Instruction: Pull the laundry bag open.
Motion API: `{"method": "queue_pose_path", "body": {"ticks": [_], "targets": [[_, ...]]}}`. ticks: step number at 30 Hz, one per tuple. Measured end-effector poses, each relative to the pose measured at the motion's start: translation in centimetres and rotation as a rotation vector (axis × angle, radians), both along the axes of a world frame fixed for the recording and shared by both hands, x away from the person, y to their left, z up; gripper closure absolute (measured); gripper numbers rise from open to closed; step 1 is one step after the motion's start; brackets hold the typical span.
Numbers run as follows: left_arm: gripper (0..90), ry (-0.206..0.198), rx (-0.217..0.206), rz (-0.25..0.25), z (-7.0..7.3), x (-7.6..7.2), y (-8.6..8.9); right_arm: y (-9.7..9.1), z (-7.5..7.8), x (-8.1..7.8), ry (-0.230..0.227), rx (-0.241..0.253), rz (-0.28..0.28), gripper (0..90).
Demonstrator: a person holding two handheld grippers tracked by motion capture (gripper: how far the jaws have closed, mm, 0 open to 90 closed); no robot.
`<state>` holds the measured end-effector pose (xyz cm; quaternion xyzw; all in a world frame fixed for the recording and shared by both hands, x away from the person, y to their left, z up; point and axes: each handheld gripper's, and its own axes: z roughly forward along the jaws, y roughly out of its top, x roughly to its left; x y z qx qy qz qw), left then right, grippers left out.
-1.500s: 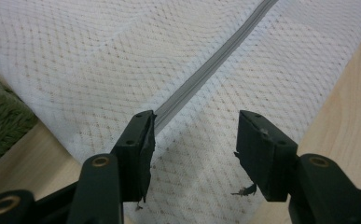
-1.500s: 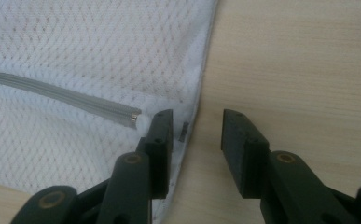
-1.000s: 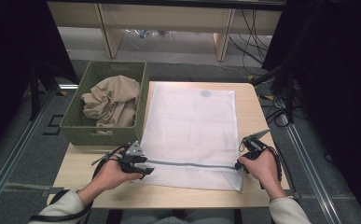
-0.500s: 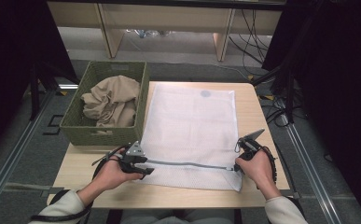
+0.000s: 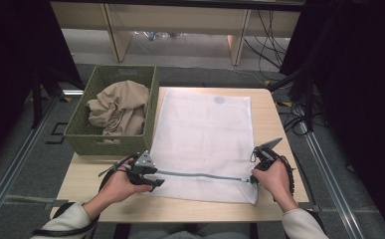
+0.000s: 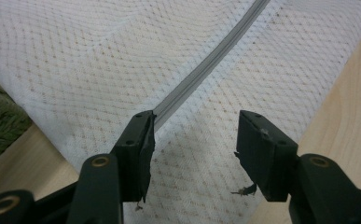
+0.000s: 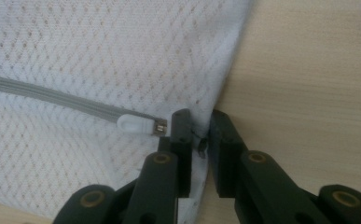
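Note:
A white mesh bag (image 5: pixel 205 129) lies flat on the wooden table (image 5: pixel 274 119), with a grey zipper (image 5: pixel 200 175) running across its near end. My left gripper (image 5: pixel 152 179) rests at the zipper's left end. In the left gripper view its jaws (image 6: pixel 194 140) stand open over the mesh (image 6: pixel 75 70), the zipper (image 6: pixel 206 70) leading away between them. My right gripper (image 7: pixel 200 128) is at the bag's right edge, just beside the white zipper pull (image 7: pixel 134 124). Its jaws have just been closing and now pinch the bag's edge fabric.
A green woven basket (image 5: pixel 110 144) holding a crumpled beige cloth (image 5: pixel 118 107) stands at the table's left, touching the bag's left side. Bare wood (image 7: pixel 308 70) lies right of the bag. Cables and shelf legs sit on the floor beyond.
Both hands stay where they were. The right gripper's jaws look drawn closer together at the bag's right edge than a second ago.

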<state>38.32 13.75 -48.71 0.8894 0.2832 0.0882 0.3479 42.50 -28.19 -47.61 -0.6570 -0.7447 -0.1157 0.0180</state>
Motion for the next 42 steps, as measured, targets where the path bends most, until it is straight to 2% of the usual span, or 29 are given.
{"method": "queue_pose_path", "body": {"ticks": [1,2,3,4,5,6,7,9,11,14,16,17,19,20,21,23,24,26,27,29,30,32,33,34,35,36,37,39,42], "targets": [[46.8,0.0,0.0,0.0,0.0,0.0,0.0,-0.1,0.0,0.0,-0.002,0.002,0.015,83.1],[46.8,0.001,-0.001,-0.006,0.0,0.1,0.0,0.1,0.1,0.0,0.018,0.002,-0.006,83.6],[46.8,0.002,-0.001,-0.004,0.0,0.1,0.0,0.0,0.3,0.1,0.044,-0.014,0.027,84.0],[46.8,0.002,-0.001,-0.004,0.0,0.1,0.0,0.0,0.3,0.1,0.044,-0.014,0.027,84.0],[46.8,0.002,-0.002,-0.005,0.0,0.1,0.0,0.3,0.3,0.1,0.046,-0.009,-0.007,84.4],[46.8,0.002,-0.002,-0.005,0.0,0.1,0.0,-0.1,0.0,0.1,0.004,-0.02,0.053,85.5],[46.8,0.003,0.0,-0.004,0.0,0.0,0.0,0.3,0.1,0.0,0.011,-0.007,0.005,85.7],[46.8,0.004,0.003,-0.003,0.1,0.0,0.1,0.4,0.0,0.0,-0.004,-0.004,0.006,85.9],[46.9,0.006,0.001,-0.001,0.1,0.0,0.0,0.3,0.3,0.0,0.021,-0.013,0.027,86.2],[47.0,0.006,-0.018,0.001,0.0,0.0,-0.1,0.4,0.2,-0.1,0.005,-0.014,0.037,86.4],[46.9,-0.009,-0.015,-0.012,0.2,0.1,-0.1,1.0,0.5,-0.3,0.026,-0.011,-0.027,86.6],[46.8,-0.001,-0.028,0.0,0.2,0.0,-0.2,0.5,0.5,-0.2,-0.003,-0.031,0.049,86.6],[46.6,-0.007,-0.029,-0.009,0.2,0.0,-0.2,0.4,0.9,-0.3,-0.035,-0.01,0.057,86.6],[46.6,-0.006,-0.042,-0.001,0.2,0.0,-0.3,0.8,1.5,-0.4,0.015,-0.005,0.0,86.6],[46.4,-0.006,-0.044,-0.004,0.2,0.0,-0.4,0.6,1.5,-0.5,-0.027,-0.001,0.031,86.6],[46.1,-0.017,-0.044,-0.015,0.3,0.1,-0.4,0.5,1.9,-0.5,-0.031,0.007,0.043,86.6],[45.6,-0.015,-0.047,-0.004,0.3,0.0,-0.4,0.4,2.2,-0.6,-0.053,0.017,0.052,86.6],[45.5,-0.021,-0.05,0.002,0.4,-0.1,-0.3,0.4,2.6,-0.7,-0.036,0.025,0.05,86.6],[45.5,-0.022,-0.058,0.0,0.4,0.0,-0.3,0.4,3.0,-0.8,-0.065,0.028,0.058,86.5],[45.7,-0.033,-0.073,-0.003,0.6,-0.1,-0.4,0.4,3.4,-0.8,-0.068,0.034,0.08,86.5],[46.2,-0.043,-0.118,-0.011,0.8,-0.2,-0.6,0.5,3.6,-0.9,-0.063,0.033,0.063,86.5],[46.2,-0.064,-0.154,-0.021,1.1,-0.2,-0.8,0.4,3.9,-1.0,-0.089,0.038,0.082,86.5],[46.0,-0.064,-0.154,-0.021,1.1,-0.2,-0.8,0.4,3.9,-1.0,-0.089,0.038,0.082,86.5],[45.8,-0.087,-0.161,-0.047,1.3,-0.1,-0.9,0.8,4.4,-1.1,-0.071,0.047,0.044,86.5],[45.2,-0.084,-0.166,-0.035,1.4,-0.2,-1.0,0.9,4.7,-1.2,-0.068,0.045,0.035,86.5],[44.5,-0.083,-0.172,-0.045,1.5,-0.2,-1.1,0.7,4.6,-1.1,-0.096,0.041,0.08,86.5],[44.2,-0.087,-0.184,-0.059,1.6,-0.1,-1.4,0.7,4.8,-1.1,-0.094,0.042,0.085,86.5],[43.0,-0.071,-0.189,-0.045,1.5,-0.2,-1.6,0.9,5.1,-1.2,-0.1,0.044,0.081,86.5],[41.8,-0.081,-0.174,-0.065,1.6,-0.3,-2.2,1.2,5.4,-1.4,-0.091,0.046,0.051,86.5]]}}
